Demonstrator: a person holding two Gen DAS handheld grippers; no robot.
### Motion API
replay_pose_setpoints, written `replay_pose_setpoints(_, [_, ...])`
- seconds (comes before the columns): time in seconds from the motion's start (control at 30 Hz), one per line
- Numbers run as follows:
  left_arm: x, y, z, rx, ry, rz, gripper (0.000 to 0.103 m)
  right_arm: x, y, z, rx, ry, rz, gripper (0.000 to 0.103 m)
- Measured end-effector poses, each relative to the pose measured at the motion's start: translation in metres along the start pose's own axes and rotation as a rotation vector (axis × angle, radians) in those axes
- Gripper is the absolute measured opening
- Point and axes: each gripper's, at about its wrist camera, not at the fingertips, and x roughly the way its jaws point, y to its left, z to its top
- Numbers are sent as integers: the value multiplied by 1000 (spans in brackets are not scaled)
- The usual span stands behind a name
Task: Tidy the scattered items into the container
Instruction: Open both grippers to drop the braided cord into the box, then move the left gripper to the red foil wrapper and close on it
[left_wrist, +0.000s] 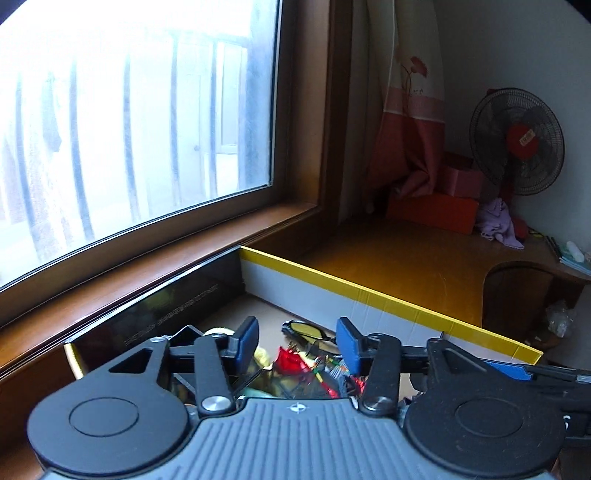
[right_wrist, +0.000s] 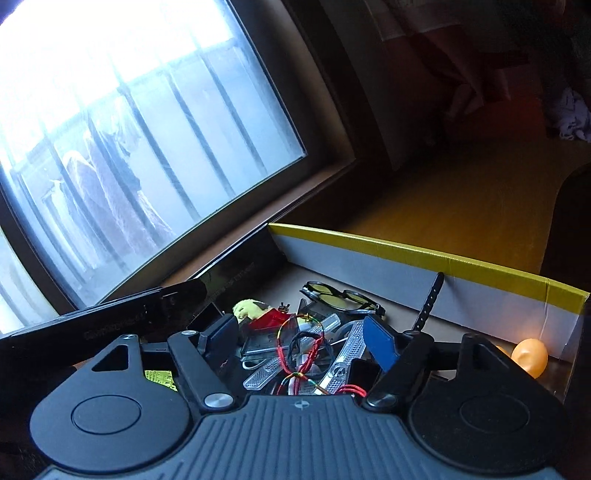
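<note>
I am holding both tools over the box (right_wrist: 424, 254): left tool (left_wrist: 299, 343) and right tool (right_wrist: 301, 338) standing apart, gripping nothing; glasses (right_wrist: 341, 297) lying just ahead, cords (right_wrist: 299, 350) between the right tool's pads.

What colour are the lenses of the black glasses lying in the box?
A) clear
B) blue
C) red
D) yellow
D: the black-framed glasses lying inside the yellow-rimmed cardboard box, near its grey inner wall, have plainly yellow lenses; the left wrist view shows one yellow lens too.
</note>
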Motion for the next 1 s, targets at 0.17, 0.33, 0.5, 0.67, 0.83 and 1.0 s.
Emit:
replay_pose_setpoints(0.17, [-36,17,-15,-2,-20,25,60,-17,22,-14,-30,-16,-15,84])
replay_pose_setpoints(0.33, [-84,47,-44,-16,-6,91,73,-33,54,-33,-62,9,12,88])
replay_pose_setpoints(0.5, [-131,88,-79,-68,42,189,76,-39,100,-61,-133,59,72,92])
replay_pose_setpoints(0.67, [-179,136,-128,-153,108,312,77,-35,152,-96,-214,141,145,94])
replay_pose_setpoints(0.83, [-222,191,-192,-291,201,376,76,-34,196,-143,-283,268,215,94])
replay_pose_setpoints(1.0, [-253,231,-242,-383,234,387,68,-26,226,-192,-317,422,257,94])
